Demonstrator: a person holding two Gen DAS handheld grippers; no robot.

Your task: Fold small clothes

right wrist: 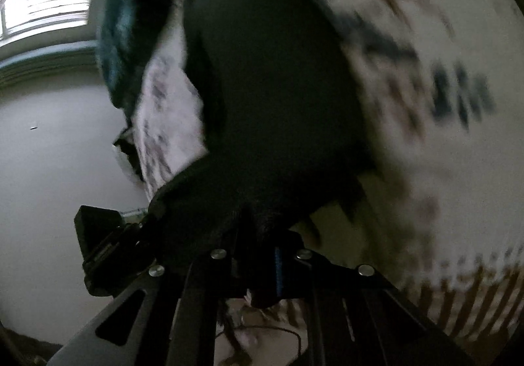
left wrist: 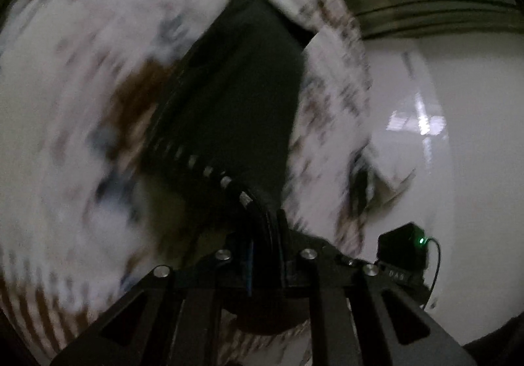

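Dark garment (left wrist: 235, 97): soft, light, limp; hangs over patterned cloth (left wrist: 65, 104), pinched by both tongs, left gripper (left wrist: 262, 221) and right gripper (right wrist: 262, 228), at 2 near edges; hold by hem

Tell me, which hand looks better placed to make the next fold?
Neither clearly: the left gripper and right gripper each pinch the dark garment over the patterned bedsheet. Blur hides more; probably both move together.

Dark garment (left wrist: 235, 97), blurred, lifted over patterned sheet (left wrist: 82, 104)
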